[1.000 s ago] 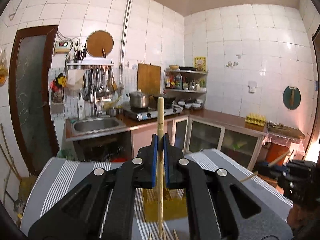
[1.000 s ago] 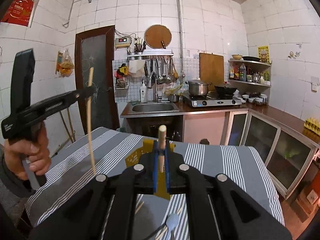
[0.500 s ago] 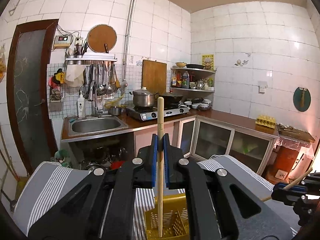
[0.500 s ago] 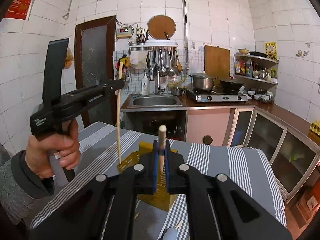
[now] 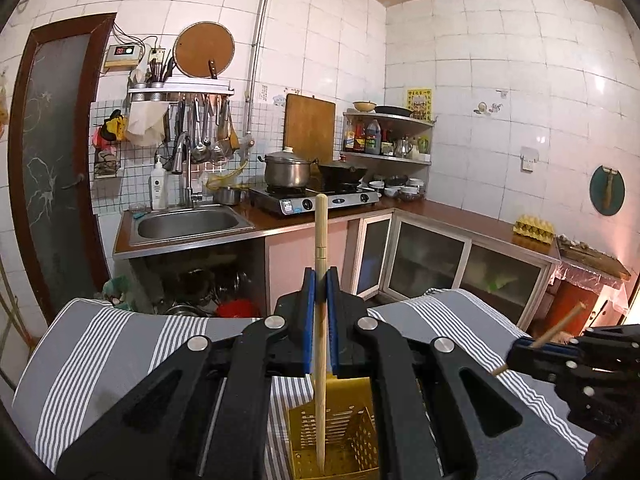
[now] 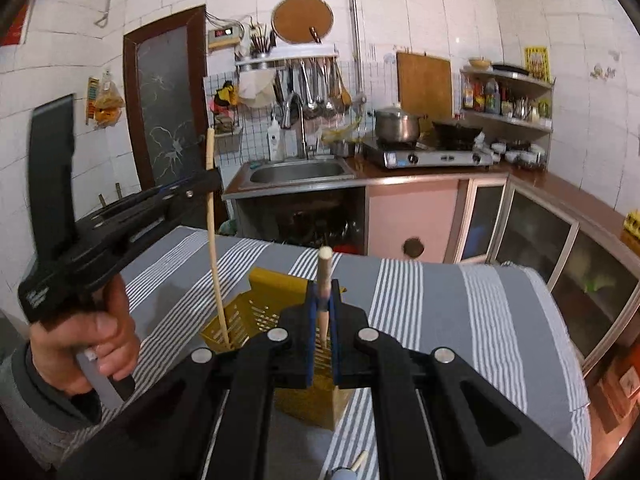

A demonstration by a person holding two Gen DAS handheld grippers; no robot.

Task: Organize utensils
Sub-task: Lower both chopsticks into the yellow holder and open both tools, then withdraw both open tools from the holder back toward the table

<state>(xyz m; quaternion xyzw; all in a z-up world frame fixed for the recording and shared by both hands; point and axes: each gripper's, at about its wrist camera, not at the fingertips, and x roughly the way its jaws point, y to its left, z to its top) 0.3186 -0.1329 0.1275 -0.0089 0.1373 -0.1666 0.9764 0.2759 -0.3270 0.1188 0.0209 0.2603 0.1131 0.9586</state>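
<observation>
My left gripper [image 5: 320, 284] is shut on a wooden chopstick [image 5: 320, 240] held upright, its lower tip down inside the yellow perforated utensil basket [image 5: 352, 440] on the striped table. In the right wrist view this left gripper [image 6: 210, 178] and its chopstick [image 6: 214, 248] reach into the basket [image 6: 256, 312] from the left. My right gripper [image 6: 323, 292] is shut on a second wooden chopstick [image 6: 324, 276], upright just above the basket. It shows at the right in the left wrist view [image 5: 520, 354].
The table has a grey and white striped cloth [image 6: 440, 300]. A utensil tip [image 6: 356, 466] lies on it near the front edge. Behind stand a sink [image 5: 188, 224], a stove with a pot [image 5: 288, 172], and glass-door cabinets [image 5: 432, 260].
My left gripper has lowered its chopstick so the tip is deeper inside the yellow basket. My right gripper has moved closer over the basket with its chopstick.
</observation>
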